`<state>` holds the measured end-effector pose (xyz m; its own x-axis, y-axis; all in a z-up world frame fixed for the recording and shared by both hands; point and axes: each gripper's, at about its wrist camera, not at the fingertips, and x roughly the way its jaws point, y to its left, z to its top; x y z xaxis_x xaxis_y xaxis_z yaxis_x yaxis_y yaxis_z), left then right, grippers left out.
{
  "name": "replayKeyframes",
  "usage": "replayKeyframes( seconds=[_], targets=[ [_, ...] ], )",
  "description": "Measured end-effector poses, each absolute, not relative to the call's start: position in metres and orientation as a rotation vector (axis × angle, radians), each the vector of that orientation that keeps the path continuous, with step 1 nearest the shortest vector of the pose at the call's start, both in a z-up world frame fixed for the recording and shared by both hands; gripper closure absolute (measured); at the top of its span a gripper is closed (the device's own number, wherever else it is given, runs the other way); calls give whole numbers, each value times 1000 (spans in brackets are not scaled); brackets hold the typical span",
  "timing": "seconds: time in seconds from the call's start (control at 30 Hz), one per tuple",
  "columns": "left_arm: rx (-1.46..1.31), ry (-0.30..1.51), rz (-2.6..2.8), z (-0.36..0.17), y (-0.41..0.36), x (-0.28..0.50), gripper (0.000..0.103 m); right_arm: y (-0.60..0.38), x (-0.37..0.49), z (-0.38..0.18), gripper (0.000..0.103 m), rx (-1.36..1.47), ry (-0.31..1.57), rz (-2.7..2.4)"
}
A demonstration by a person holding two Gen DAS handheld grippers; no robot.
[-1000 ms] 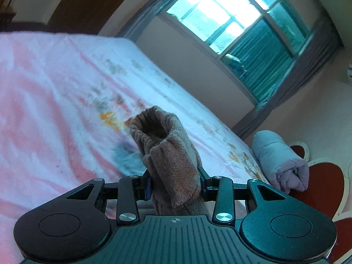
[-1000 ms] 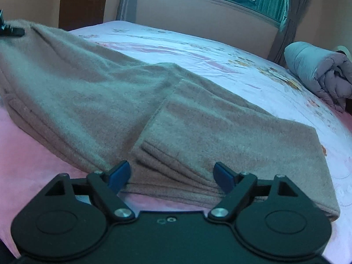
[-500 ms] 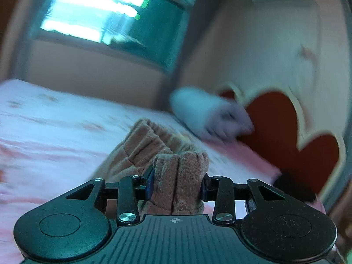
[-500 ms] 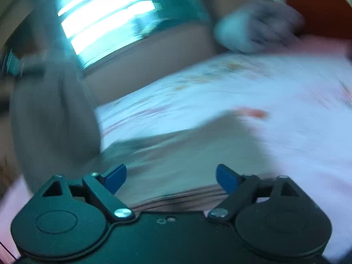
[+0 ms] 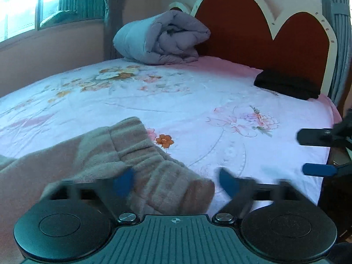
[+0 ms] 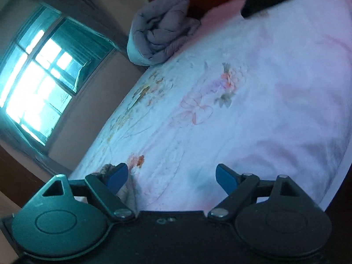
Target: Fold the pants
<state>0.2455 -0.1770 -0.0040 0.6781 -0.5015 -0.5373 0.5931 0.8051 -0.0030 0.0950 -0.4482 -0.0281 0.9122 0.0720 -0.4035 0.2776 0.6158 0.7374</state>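
At the lower left of the left wrist view, the brownish-grey fleece pants [image 5: 123, 165] lie bunched on the pink floral bedsheet [image 5: 198, 101], their ribbed end heaped just ahead of the left gripper [image 5: 176, 182]. That claw stands spread, its blue pads blurred, with the cloth lying loose between and under them rather than pinched; I judge the fabric has been let go so the fold can rest here on its own weight. The right gripper [image 6: 171, 176] is likewise spread wide and holds nothing, tilted over bare sheet; only a scrap of the pants shows beside its left pad at the lower left of that frame, and its fingertips also appear at the right edge of the left view. Toward the top of both views a rolled lilac-grey quilt [image 5: 160, 39] rests against the red heart-shaped headboard [image 5: 253, 28], and a folded black garment [image 5: 288, 84] sits at the upper right, well apart from the work. The heap looks rumpled, so smoothing probably comes next.
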Motion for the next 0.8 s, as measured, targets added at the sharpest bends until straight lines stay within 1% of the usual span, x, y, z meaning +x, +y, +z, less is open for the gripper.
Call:
replayKeyframes(
  seconds=[0.03, 0.13, 0.23, 0.3, 0.33, 0.43, 0.47, 0.53, 0.67, 0.73, 0.77, 0.8],
  targets=[
    [178, 535, -610, 4, -173, 242, 1, -446, 97, -27, 22, 910, 421, -109],
    [138, 473, -592, 31, -144, 235, 1, -439, 99, -20, 21, 884, 420, -58],
    [39, 467, -491, 49, -84, 231, 1, -426, 104, -6, 21, 835, 429, 26],
    [-16, 484, -407, 51, -42, 227, 1, -406, 112, 0, 21, 769, 483, 83],
    [-38, 482, -351, 52, -16, 221, 1, -395, 123, -2, 21, 767, 553, 110],
    [-102, 499, -221, 51, 43, 206, 1, -371, 143, -8, 28, 778, 636, 124],
    [-133, 502, -181, 48, 63, 199, 1, -363, 148, -5, 33, 766, 636, 115],
    [-182, 505, -114, 41, 99, 182, 1, -350, 161, 2, 34, 764, 638, 101],
    [-241, 540, -49, 19, 142, 159, 1, -331, 202, -6, 34, 778, 792, 24],
    [-256, 559, -47, 8, 150, 157, 1, -327, 211, -11, 32, 787, 815, -24],
    [-258, 567, -50, 4, 154, 153, 1, -326, 214, -12, 34, 789, 815, -35],
    [-258, 579, -54, -3, 156, 156, 1, -325, 215, -11, 56, 797, 804, -31]
  ],
)
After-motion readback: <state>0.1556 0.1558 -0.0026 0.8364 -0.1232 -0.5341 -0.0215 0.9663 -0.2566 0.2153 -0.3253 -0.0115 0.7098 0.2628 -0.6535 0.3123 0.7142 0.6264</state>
